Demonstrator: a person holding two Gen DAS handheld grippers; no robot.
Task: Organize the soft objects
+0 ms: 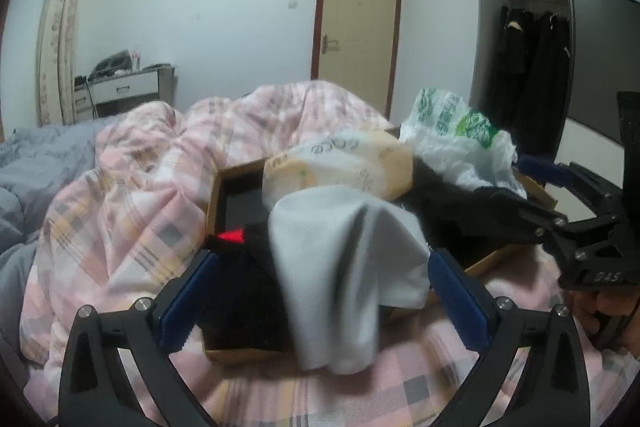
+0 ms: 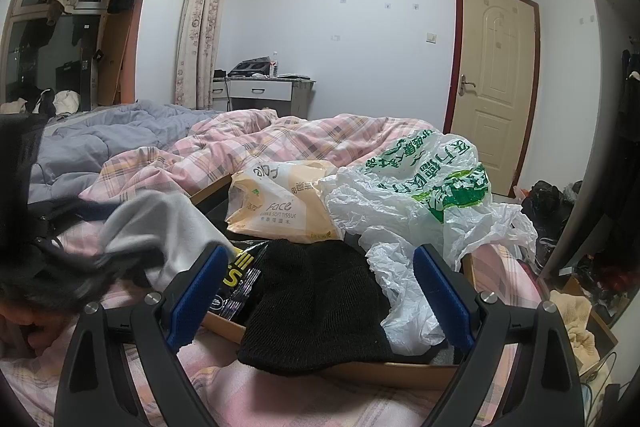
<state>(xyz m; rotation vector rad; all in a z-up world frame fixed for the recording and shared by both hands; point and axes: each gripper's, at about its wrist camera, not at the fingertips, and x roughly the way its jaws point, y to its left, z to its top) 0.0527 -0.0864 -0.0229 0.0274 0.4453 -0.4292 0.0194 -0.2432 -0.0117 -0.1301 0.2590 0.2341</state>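
A cardboard box [image 2: 400, 371] sits on the quilt [image 2: 280, 135] that covers the bed. In it, a tissue pack [image 2: 280, 207] lies at the back, a plastic bag [image 2: 424, 203] to its right spilling over the box's right edge, and a knit beanie [image 2: 316, 303] in front, overhanging the near rim. A sock [image 1: 352, 279] droops over the box's left part, between the left gripper's [image 1: 320, 303] parted fingers.
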